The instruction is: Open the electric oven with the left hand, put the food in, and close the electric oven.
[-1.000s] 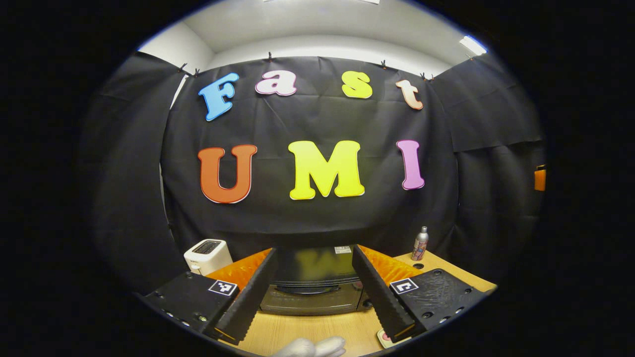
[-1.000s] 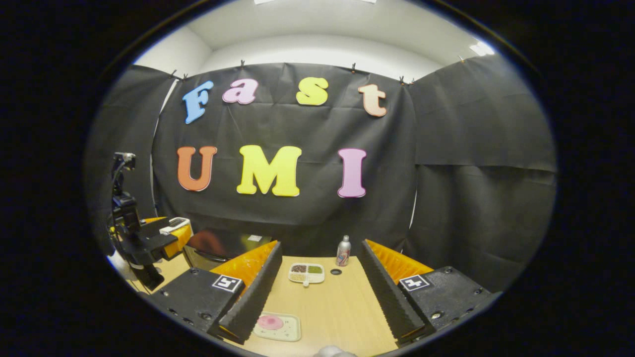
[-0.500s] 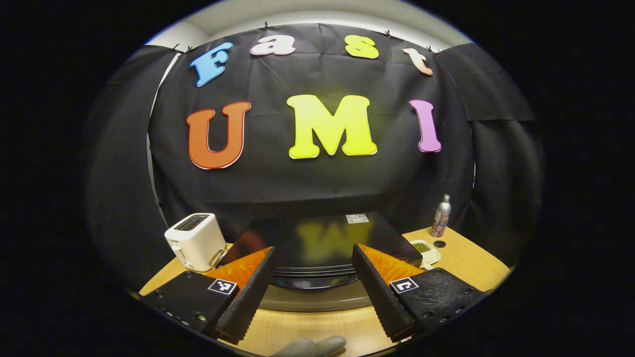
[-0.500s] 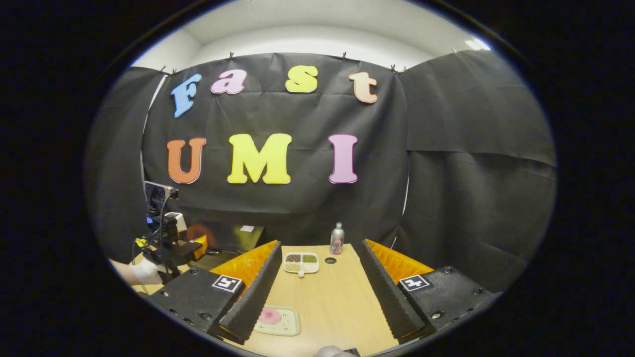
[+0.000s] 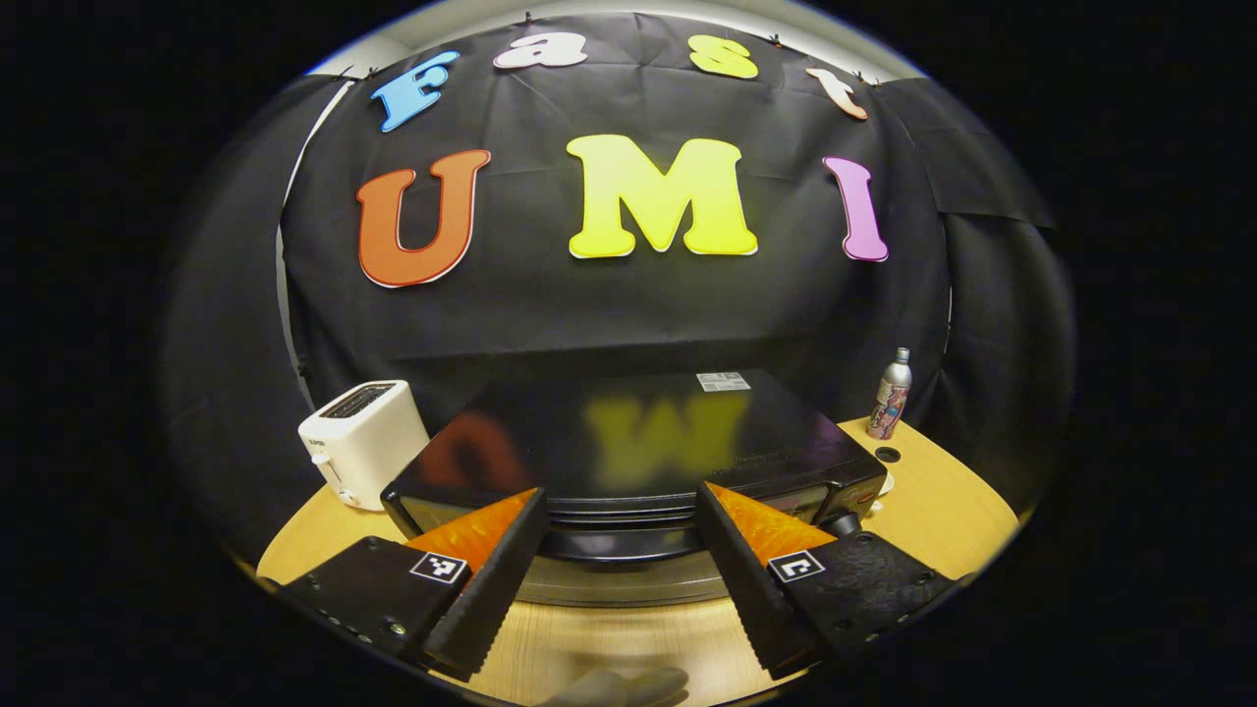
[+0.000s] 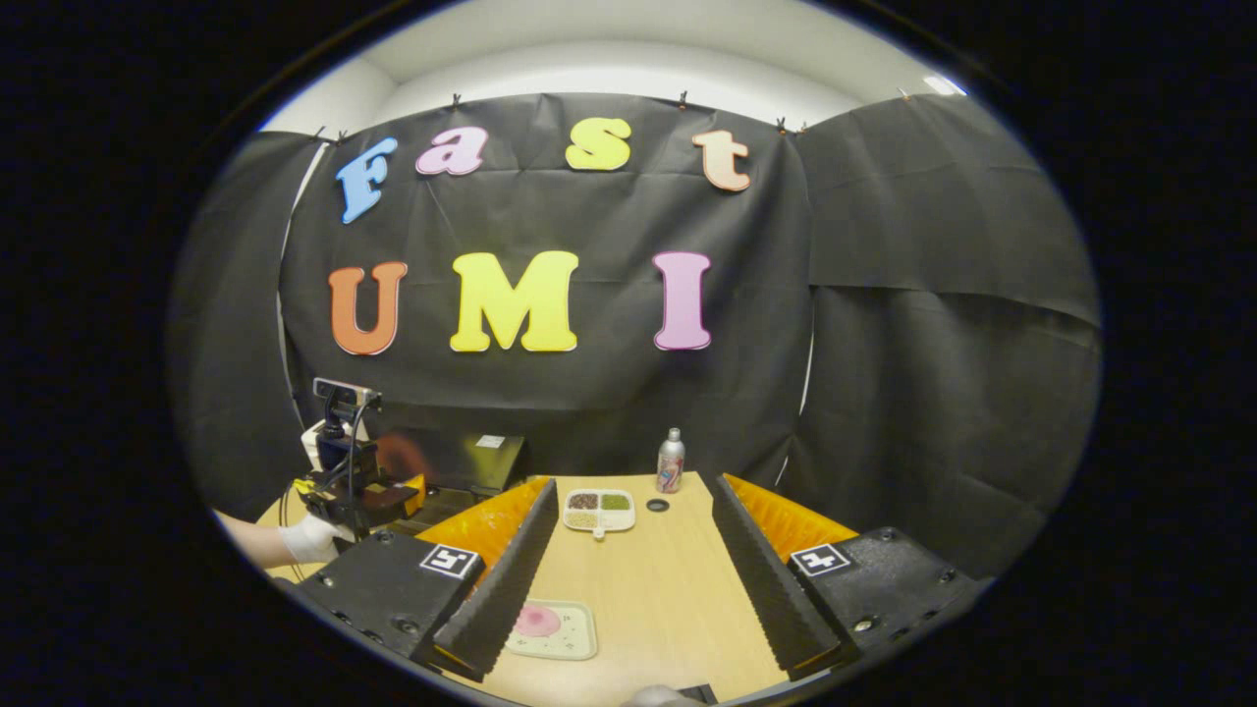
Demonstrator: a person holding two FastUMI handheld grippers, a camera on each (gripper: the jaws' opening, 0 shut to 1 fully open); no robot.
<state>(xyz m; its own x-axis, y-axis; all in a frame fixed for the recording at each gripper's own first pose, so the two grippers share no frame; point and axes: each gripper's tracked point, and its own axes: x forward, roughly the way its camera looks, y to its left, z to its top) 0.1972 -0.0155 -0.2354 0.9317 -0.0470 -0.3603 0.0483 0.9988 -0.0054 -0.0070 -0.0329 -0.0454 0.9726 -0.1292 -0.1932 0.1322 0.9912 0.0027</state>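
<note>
The electric oven (image 5: 638,452) sits at 12 o'clock straight ahead of the left gripper (image 5: 621,579), whose jaws stand wide apart and empty, just short of the door's top edge. The oven looks heavy and rigid, its glossy top likely slick, so the dark handle bar (image 5: 619,543) across the door front is the sensible hold (stiff, and narrow enough for the jaws). A toaster (image 5: 361,442) stands at 10 o'clock, a bottle (image 5: 892,395) at 2. The right gripper (image 6: 638,599) is also open, over bare tabletop (image 6: 658,579), with a pink-food tray (image 6: 553,628) at 7 o'clock.
</note>
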